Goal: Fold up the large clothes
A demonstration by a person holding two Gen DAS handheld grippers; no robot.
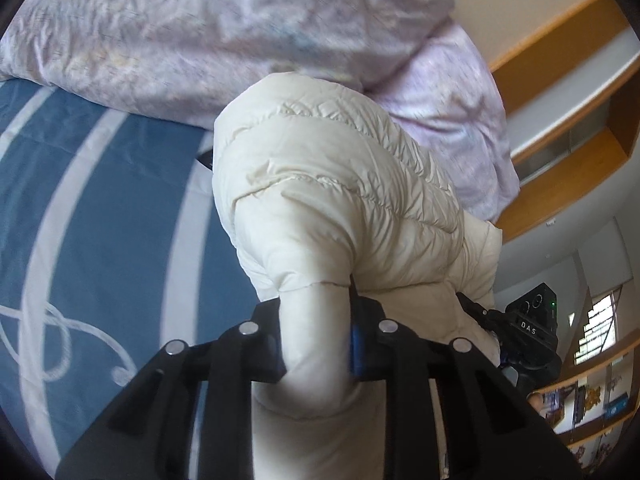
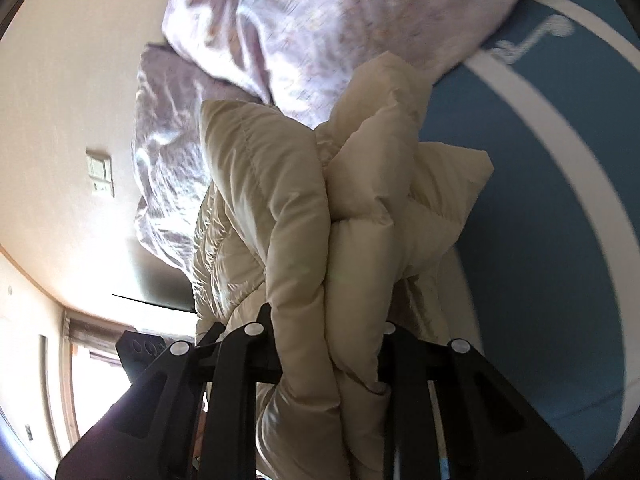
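Note:
A cream puffer jacket (image 1: pixel 340 184) hangs bunched above the blue bed sheet with white stripes (image 1: pixel 100 220). My left gripper (image 1: pixel 316 320) is shut on a thick padded fold of it, the fabric squeezed between both fingers. In the right wrist view the same jacket (image 2: pixel 280 200) looks beige and folded into several layers, and my right gripper (image 2: pixel 328 332) is shut on a bundle of them. The right gripper's black body (image 1: pixel 528 328) shows just beyond the jacket in the left wrist view. The jacket's lower part is hidden behind both grippers.
A crumpled lilac duvet (image 1: pixel 200 28) lies heaped at the far side of the bed, also seen as the duvet (image 2: pixel 280 20). Wooden shelves (image 1: pixel 568 184) and a window (image 1: pixel 600 328) are on the right. A wall switch (image 2: pixel 100 176) sits on the cream wall.

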